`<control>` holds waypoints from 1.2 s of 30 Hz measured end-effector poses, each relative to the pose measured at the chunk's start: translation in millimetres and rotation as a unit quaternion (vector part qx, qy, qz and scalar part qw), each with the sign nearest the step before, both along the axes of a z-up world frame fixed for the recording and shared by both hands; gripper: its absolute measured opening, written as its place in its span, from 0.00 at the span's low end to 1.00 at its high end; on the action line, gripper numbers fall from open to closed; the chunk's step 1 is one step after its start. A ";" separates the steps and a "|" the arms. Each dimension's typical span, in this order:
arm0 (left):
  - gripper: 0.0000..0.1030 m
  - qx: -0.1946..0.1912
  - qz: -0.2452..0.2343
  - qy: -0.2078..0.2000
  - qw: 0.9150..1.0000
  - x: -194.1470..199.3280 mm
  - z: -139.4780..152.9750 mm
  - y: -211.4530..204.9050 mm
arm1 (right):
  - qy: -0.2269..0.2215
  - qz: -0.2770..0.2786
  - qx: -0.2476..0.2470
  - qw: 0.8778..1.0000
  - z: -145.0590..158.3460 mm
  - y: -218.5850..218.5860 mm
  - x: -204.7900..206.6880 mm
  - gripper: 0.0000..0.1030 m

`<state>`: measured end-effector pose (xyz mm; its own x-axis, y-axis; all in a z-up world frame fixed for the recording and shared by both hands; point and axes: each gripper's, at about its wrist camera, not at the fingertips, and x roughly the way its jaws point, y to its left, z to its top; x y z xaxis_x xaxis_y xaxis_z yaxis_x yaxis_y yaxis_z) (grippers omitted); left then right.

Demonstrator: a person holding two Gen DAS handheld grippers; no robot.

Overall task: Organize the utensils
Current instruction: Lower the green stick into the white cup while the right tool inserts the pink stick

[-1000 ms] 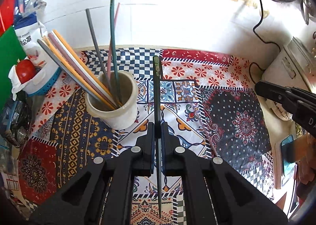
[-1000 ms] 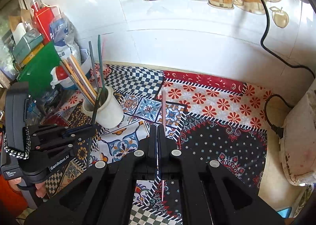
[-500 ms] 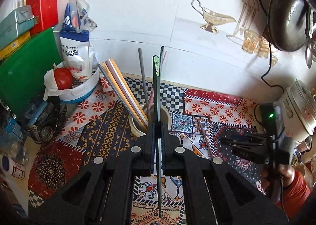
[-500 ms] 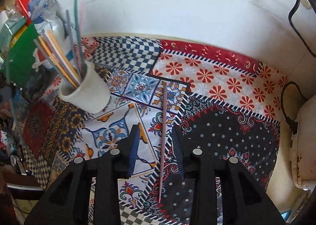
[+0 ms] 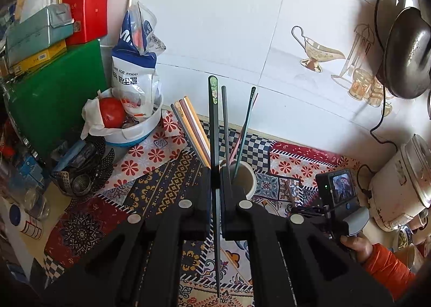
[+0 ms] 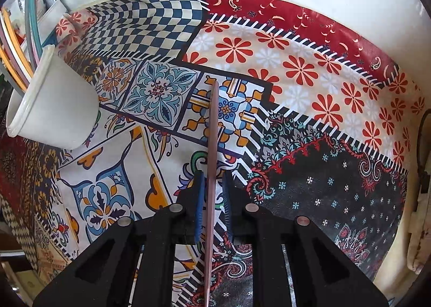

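Note:
My left gripper point(image 5: 215, 172) is shut on a dark chopstick point(image 5: 212, 118) and holds it upright in front of the white cup point(image 5: 246, 177). Several chopsticks, some orange, pink, grey and teal, stand in that cup. In the right wrist view a pink chopstick point(image 6: 212, 131) lies on the patterned cloth point(image 6: 296, 78). My right gripper point(image 6: 212, 183) points down over it, and its jaws are closing with the stick between them. A narrow gap still shows on each side of the stick. The cup point(image 6: 54, 107) stands to the left.
A rice cooker point(image 5: 401, 185) stands at the right edge, with a cord running up the tiled wall. At the left are a bowl with a tomato point(image 5: 134, 129), a green board point(image 5: 54, 99), boxes and a metal strainer point(image 5: 80, 180). A pan point(image 5: 406, 53) hangs at the upper right.
My left gripper rose and tipped up with the dark chopstick. My right gripper came down to the cloth, opened astride the pink chopstick, and has narrowed around it.

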<state>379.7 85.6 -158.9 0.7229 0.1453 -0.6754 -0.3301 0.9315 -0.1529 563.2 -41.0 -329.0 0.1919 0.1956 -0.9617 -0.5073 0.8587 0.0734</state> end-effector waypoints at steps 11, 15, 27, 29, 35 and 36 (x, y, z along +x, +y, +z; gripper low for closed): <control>0.04 0.002 0.009 -0.026 1.000 3.5 15.4 8.3 | -0.034 -0.005 0.066 0.997 42.6 -4.2 -16.1 0.06; 0.04 -0.002 0.014 -0.037 0.999 8.0 21.9 14.5 | -0.069 -0.002 0.112 0.991 85.0 -10.0 -25.5 0.06; 0.04 -0.016 0.039 -0.078 0.996 41.8 37.2 35.8 | -0.167 0.022 0.255 0.952 193.1 38.7 -16.9 0.06; 0.04 -0.020 0.045 -0.084 0.995 50.4 38.2 39.8 | -0.177 0.025 0.271 0.946 197.9 52.0 -10.5 0.06; 0.04 -0.025 0.062 -0.099 0.993 73.4 35.5 52.3 | -0.211 0.031 0.306 0.928 200.7 88.2 -2.7 0.06; 0.04 -0.024 0.065 -0.100 0.993 77.2 33.4 54.0 | -0.215 0.030 0.311 0.925 199.3 93.8 -0.3 0.06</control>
